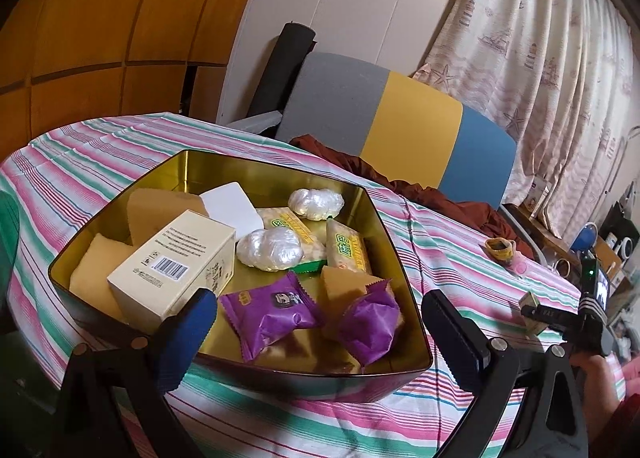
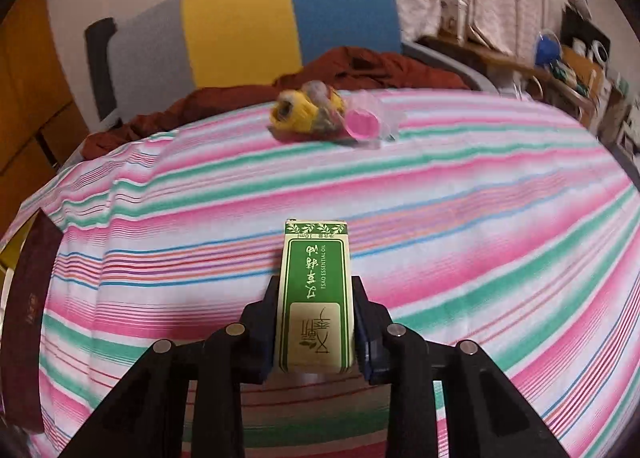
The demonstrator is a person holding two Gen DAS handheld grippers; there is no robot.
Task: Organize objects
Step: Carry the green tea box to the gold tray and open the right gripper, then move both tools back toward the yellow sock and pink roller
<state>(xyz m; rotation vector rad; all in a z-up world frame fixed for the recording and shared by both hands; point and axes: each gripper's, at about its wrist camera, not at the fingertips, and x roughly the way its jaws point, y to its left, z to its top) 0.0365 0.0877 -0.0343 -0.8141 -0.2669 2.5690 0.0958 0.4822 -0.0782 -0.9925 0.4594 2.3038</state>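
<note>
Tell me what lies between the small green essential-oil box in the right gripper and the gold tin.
Only bare striped tablecloth shows between the small green essential-oil box, clamped in the right gripper, and the gold tin. The open left gripper hovers at the tin's near rim, possibly crowding the approach.

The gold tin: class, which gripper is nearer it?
Left. The left gripper hovers open at the gold tin's near rim; the right gripper holds a green box beside it.

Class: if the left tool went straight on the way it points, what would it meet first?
Probably the gold tin, or the purple snack packets inside it. The left tool points down over the near rim; depth is unclear.
</note>
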